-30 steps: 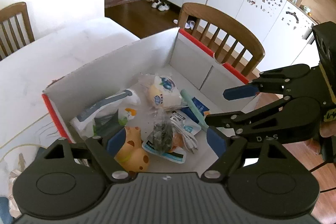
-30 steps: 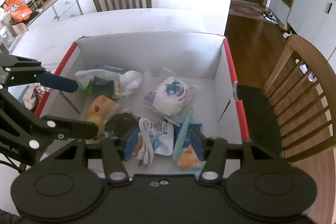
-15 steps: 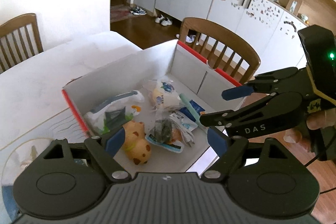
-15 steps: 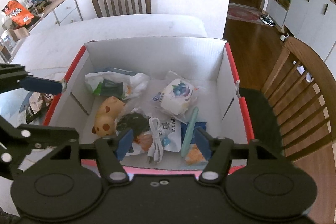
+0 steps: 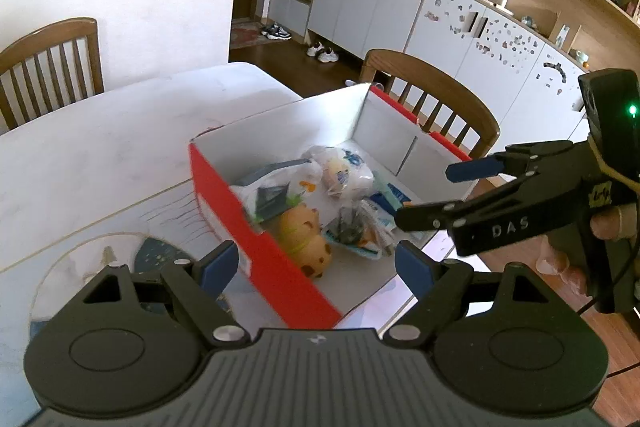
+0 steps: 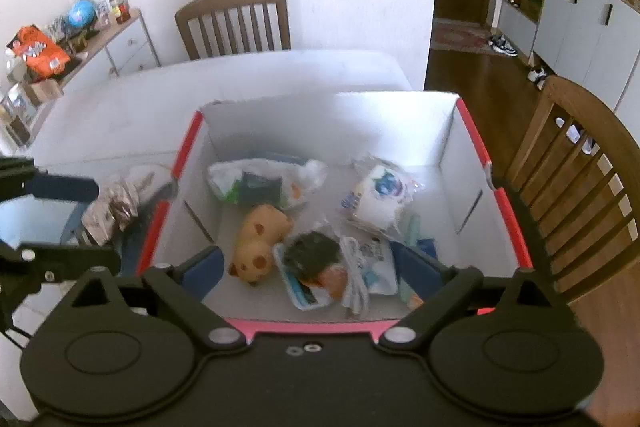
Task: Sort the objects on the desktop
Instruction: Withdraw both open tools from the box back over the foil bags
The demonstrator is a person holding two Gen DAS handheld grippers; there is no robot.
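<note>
While box [image 6: 460, 163] sits on white table [image 5: 100, 147] (chairs [image 6: 236, 19] around), left gripper [image 5: 316, 267] gapes empty, right gripper [image 6: 308, 267] opening, empty.

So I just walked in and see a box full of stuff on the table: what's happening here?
A person holds a gripper in each hand over a red-edged cardboard box on a white table. The box holds a yellow animal toy, several snack packets and a white cable. Neither gripper holds anything: the left gripper is open, and the right gripper has its jaws opening above the contents. A crumpled wrapper lies outside the box.
</note>
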